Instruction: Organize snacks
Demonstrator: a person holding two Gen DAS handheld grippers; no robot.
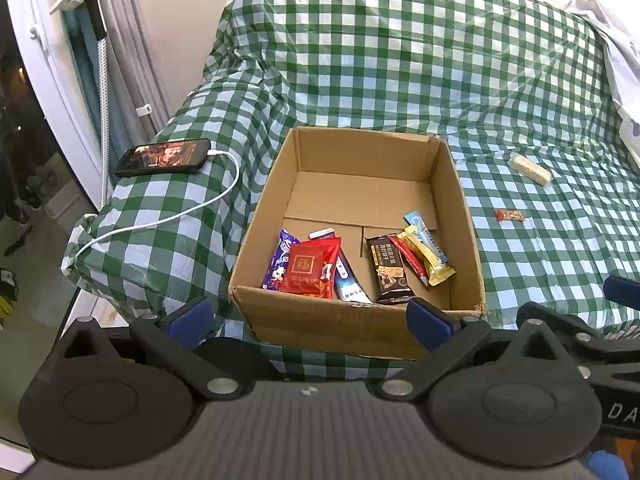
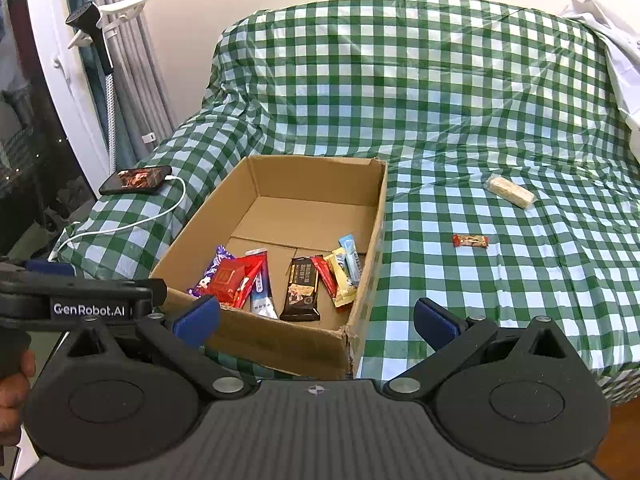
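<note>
We see the cardboard box [image 1: 362,200] sitting on the green-and-white checked cloth [image 1: 400,60], straight ahead of the left gripper [image 1: 310,320], whose blue-padded fingers [image 1: 426,322] are spread wide with nothing between them, the box's near wall lying just beyond their tips. The right gripper [image 2: 316,318] is likewise spread and empty; from it the box [image 2: 296,188] lies ahead and a little to the left, with its torn near corner between the two fingertips. The box is open-topped, brown and corrugated, and holds snacks along its near side: a red packet [image 1: 310,266] lying over a purple wrapper [image 1: 278,258] and a blue-and-white stick [image 1: 348,284], then a dark brown bar [image 1: 388,270], a thin red stick [image 1: 408,258], a yellow packet [image 1: 430,262] and a light blue stick [image 1: 424,232]. Two snacks lie loose on the cloth to the right of the box, well apart from both grippers: a pale bar in clear wrap [image 2: 512,192] and a small red candy [image 2: 470,241]. The left wrist view shows the phone [image 1: 164,157] with its white cable [image 1: 180,216] more plainly. Only the right wrist view shows the other gripper's side, lettered "GenRobot.AI", and part of a hand [image 2: 14,396] at the left edge.
</note>
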